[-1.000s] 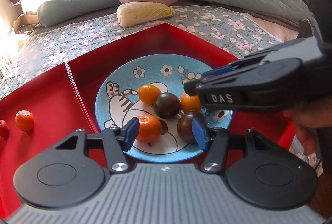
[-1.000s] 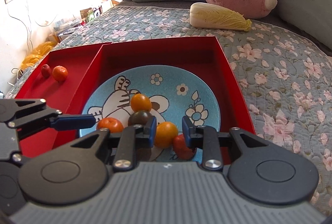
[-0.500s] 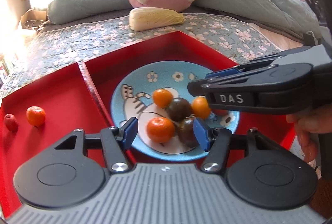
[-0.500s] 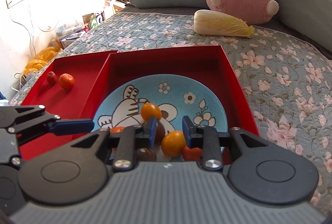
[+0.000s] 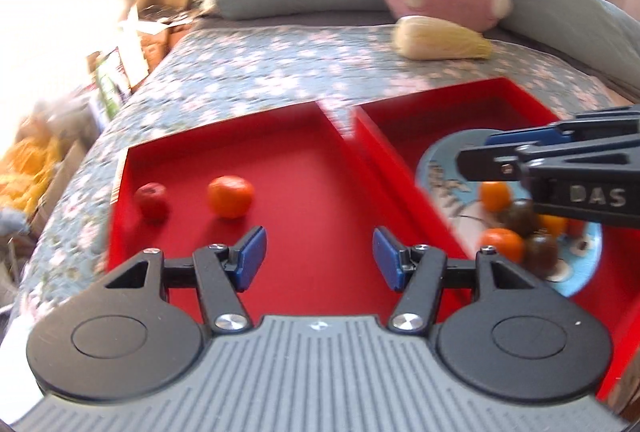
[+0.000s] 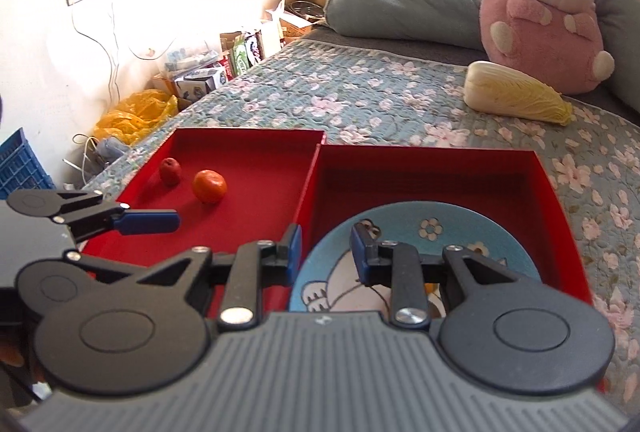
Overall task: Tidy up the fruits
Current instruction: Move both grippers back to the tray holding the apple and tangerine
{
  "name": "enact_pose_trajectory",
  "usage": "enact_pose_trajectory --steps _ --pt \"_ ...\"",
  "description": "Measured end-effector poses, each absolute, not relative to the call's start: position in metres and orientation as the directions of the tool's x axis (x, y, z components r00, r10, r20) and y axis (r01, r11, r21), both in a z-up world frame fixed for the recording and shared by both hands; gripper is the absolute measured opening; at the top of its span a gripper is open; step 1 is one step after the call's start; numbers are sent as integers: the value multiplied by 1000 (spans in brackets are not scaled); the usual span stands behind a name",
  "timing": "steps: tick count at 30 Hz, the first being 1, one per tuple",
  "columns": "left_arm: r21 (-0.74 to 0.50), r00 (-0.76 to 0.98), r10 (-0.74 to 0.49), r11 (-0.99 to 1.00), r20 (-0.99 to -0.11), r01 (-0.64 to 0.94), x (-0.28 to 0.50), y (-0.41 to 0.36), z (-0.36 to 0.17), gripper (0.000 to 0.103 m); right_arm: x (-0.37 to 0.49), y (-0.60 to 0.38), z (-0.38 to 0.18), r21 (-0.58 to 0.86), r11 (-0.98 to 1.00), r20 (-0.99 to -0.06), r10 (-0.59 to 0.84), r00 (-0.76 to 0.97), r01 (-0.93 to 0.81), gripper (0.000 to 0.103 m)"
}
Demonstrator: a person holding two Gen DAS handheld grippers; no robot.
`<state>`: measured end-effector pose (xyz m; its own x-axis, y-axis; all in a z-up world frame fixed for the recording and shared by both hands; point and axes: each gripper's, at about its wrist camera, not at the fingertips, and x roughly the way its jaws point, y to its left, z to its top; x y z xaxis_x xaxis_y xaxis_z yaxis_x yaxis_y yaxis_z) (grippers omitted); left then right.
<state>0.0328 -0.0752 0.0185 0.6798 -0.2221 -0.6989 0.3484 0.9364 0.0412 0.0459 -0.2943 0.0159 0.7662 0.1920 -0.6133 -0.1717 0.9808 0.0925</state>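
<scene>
The left gripper (image 5: pixel 318 258) hangs over the left red tray (image 5: pixel 300 191), jaws apart and empty; the orange (image 5: pixel 231 196) and red fruit (image 5: pixel 151 199) lie beyond them. The right gripper (image 6: pixel 325 252), jaws apart, hovers over the plate (image 6: pixel 452 224).

Both wrist cameras looked forward from close above the red trays (image 5: pixel 304 167) on the bed (image 6: pixel 360 87). The left faced the left tray, the right the plate (image 6: pixel 492 228); both shared the trays.
</scene>
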Motion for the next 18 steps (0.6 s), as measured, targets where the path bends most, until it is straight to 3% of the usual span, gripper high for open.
enact_pose_trajectory --steps 8,16,17,18 --pt "25 697 -140 975 -703 222 53 -14 21 65 93 -232 13 111 947 -625 302 720 -300 31" --pt "53 685 -45 991 -727 120 71 10 3 65 152 -179 -17 139 928 -709 337 619 -346 31" --pt "56 681 -41 991 -731 120 74 11 0 65 157 -174 -21 137 926 -718 337 610 -351 32" --pt "58 676 -40 991 -735 122 77 11 -3 65 161 -171 -24 132 925 -725 335 602 -356 39"
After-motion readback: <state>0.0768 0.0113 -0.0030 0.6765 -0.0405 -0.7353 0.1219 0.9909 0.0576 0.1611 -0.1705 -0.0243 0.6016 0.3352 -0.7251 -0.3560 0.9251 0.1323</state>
